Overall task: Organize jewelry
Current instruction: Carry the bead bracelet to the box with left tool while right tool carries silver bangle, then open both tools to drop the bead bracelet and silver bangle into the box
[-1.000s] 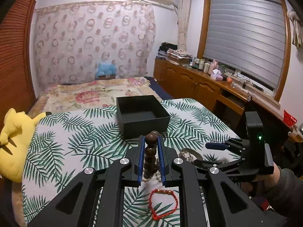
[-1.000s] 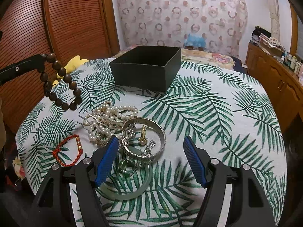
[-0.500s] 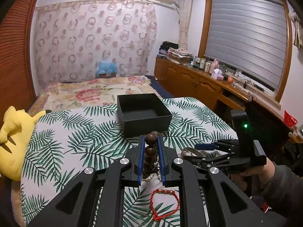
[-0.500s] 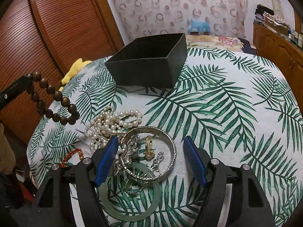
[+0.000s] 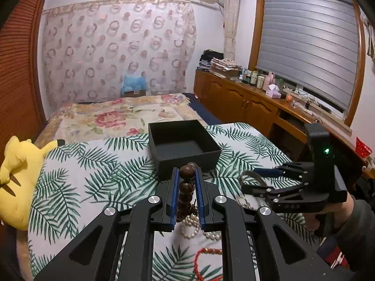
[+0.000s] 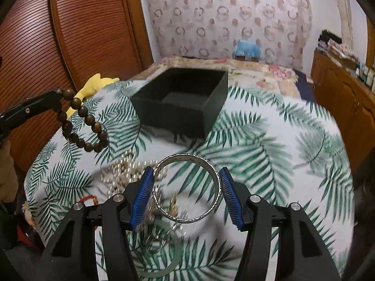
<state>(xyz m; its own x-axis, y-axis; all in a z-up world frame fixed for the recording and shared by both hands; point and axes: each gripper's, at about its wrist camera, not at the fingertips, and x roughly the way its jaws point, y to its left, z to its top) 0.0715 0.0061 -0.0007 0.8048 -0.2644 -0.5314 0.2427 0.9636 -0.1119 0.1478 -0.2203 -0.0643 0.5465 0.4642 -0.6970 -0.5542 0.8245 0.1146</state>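
Jewelry pile: lies on the palm-leaf cloth (image 6: pixel 269 140), near side of the black box (image 6: pixel 185 98); motion blur in right wrist view makes small pcs hard to sort out.
Silver bangle (image 6: pixel 187 187): clamped across its width btwn the right gripper (image 6: pixel 187 196) pads, lifted clear of the pile; 0.5 s ago it lay flat on the cloth w/ the fingers spread wide around it.
Wooden bead bracelet (image 6: pixel 82 121): pinched in the left gripper (image 5: pixel 186 196), fingers closed on it; loop hangs free above the cloth, left of the box. In left wrist view only a few beads show btwn the blue pads, rest hidden by the fingers.
Pearl strand (image 6: pixel 126 171): heaped on the cloth just behind-left of the bangle; partly hidden by the right gripper's left finger, blurred.
Red cord bracelet (image 5: pixel 206 262): on cloth at near edge; cut off by gripper body in both views.
Green jade bangle (image 6: pixel 161 269): flat on cloth under the right gripper, only a lower arc visible.
Small gold pc (image 6: pixel 174 202): seen through the bangle, too blurred to tell what it is.
Black box: open, inside looks bare; far inner corner not visible.
Change: right gripper has narrowed onto the bangle and risen; left gripper's hold on the beads unchanged.
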